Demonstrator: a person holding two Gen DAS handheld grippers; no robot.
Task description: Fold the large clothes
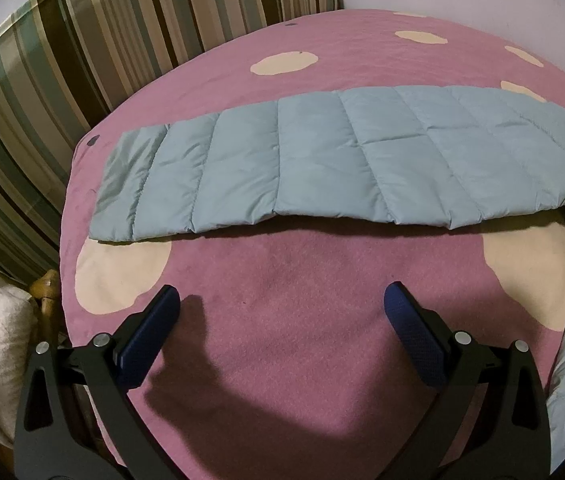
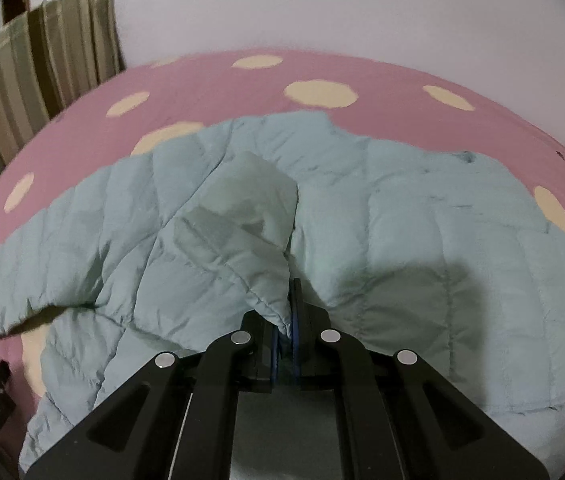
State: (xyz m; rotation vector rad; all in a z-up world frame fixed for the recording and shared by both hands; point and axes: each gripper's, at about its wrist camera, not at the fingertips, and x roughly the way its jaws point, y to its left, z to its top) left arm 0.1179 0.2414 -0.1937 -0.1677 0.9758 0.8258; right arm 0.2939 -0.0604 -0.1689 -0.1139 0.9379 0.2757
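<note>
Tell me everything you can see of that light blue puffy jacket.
The light blue jacket is quilted and puffy, stitched into padded panels. It lies spread across the pink spotted blanket, one sleeve stretched flat. The right tongs are shut on a hemmed edge, lifting a fold. The left tongs stand open, apart from it.

A bed covered by a pink fleece blanket with large cream spots (image 1: 306, 280) carries everything. Directly on it lies a pale blue quilted puffer jacket (image 1: 322, 160), one long sleeve stretched flat across the blanket in the left wrist view. In the right wrist view the jacket (image 2: 422, 248) spreads rumpled over the blanket (image 2: 210, 84), one edge lifted off it.
</note>
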